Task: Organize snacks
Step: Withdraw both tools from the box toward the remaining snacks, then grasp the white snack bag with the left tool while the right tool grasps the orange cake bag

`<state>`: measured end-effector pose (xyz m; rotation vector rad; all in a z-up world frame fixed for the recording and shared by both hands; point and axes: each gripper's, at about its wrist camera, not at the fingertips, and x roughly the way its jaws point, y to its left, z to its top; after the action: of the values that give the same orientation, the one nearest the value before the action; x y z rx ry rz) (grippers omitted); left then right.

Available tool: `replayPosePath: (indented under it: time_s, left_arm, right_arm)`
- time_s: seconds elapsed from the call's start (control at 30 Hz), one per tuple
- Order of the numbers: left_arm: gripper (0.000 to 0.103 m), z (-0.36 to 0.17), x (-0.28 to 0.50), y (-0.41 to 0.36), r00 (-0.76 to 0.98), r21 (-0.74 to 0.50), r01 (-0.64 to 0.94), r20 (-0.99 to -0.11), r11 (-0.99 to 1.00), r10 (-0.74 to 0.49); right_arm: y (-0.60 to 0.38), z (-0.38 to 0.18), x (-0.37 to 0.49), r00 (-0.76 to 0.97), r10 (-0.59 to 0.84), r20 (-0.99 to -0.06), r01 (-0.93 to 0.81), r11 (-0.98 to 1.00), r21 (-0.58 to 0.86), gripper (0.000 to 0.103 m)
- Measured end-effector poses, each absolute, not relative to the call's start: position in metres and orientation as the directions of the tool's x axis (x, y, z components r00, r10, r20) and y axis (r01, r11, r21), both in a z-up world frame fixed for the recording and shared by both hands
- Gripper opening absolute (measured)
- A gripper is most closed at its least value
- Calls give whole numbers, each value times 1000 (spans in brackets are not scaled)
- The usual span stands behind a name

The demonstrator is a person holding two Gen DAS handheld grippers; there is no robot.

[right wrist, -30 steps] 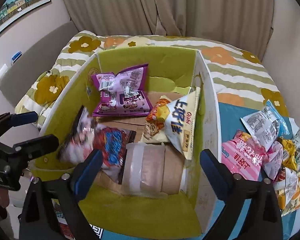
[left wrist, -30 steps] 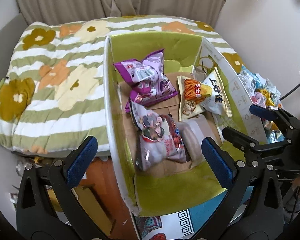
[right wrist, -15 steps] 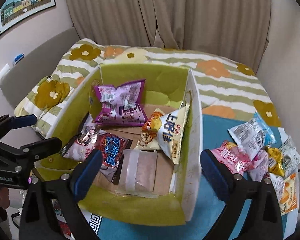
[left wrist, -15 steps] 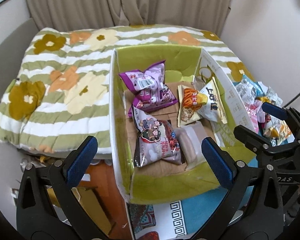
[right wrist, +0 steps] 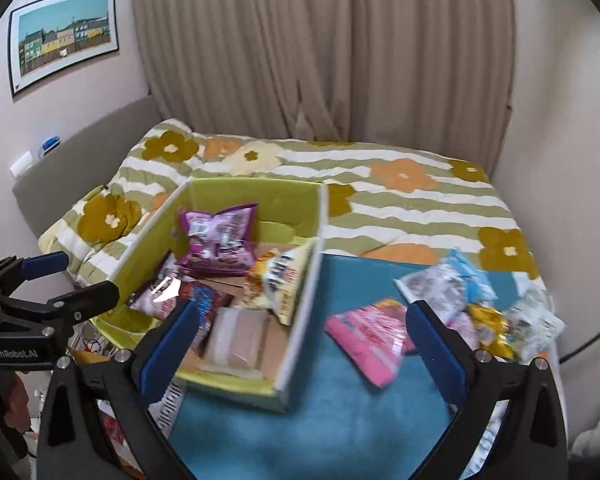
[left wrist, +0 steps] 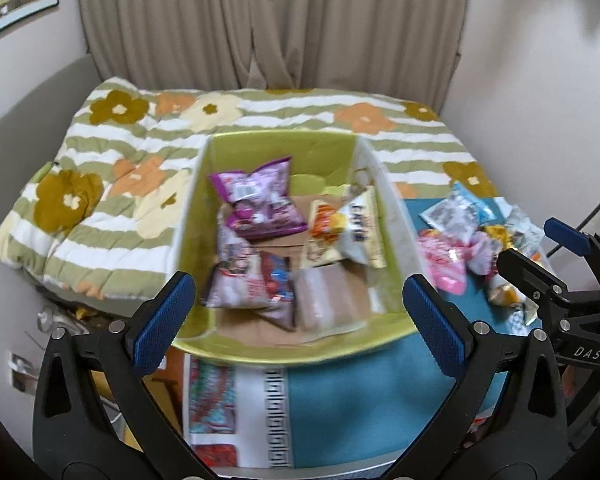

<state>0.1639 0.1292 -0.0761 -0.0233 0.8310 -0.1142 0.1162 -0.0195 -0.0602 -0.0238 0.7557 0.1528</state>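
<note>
A green-lined cardboard box [left wrist: 284,346] [right wrist: 304,308] sits on a blue mat and holds several snack bags: a purple one [left wrist: 260,200] [right wrist: 220,240] at the back, a white and orange one [left wrist: 348,228] [right wrist: 278,278] at the right, a red and white one [left wrist: 252,280] at the front left. A heap of loose snack bags [left wrist: 460,236] [right wrist: 460,312], with a pink one [right wrist: 374,334] nearest, lies on the mat right of the box. My left gripper [left wrist: 296,320] is open and empty, above the box's near edge. My right gripper [right wrist: 300,344] is open and empty, above the box's right wall.
A bed with a striped flower quilt [left wrist: 140,168] [right wrist: 400,200] lies behind the box. Curtains [right wrist: 320,48] hang behind it. The blue mat [left wrist: 360,400] [right wrist: 340,412] lies on a patterned surface. Clutter shows on the floor at the left [left wrist: 60,320].
Both grippers have pulled back and up from the box, so the box looks smaller and farther. The red and white bag now lies flat in the box. The loose heap has come into view.
</note>
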Motion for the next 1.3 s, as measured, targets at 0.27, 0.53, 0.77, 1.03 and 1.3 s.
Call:
replayPosePath:
  time_s: [0.27,0.53,0.77,1.03,1.3]
  left_arm:
    - [103,-66,125,62,703,-74,122,-698,990,-139]
    - [103,-71,96,-8,692,-107,166,-696,980,-193]
    - [103,-88,97,-74,615,-175,242,-733,954,-291]
    - [103,-136,139,-135,493,-269,303,-777,914,-392]
    - [103,-213,200,-187,326,-382,286,-824,879,-464]
  right_arm:
    - [-85,-43,62,765,38,-643,-86,995,-43,103]
    - [-148,-37,12,789,-10,-614,-35,998,-60,103]
    - [-207,-48,-8,772,-61,-633,6,996,-89,103]
    - [-257,-80,-2,727,-113,-677,57,993,-104,103]
    - [-294,-127,24,665,-166,-728,102,986,-131,103]
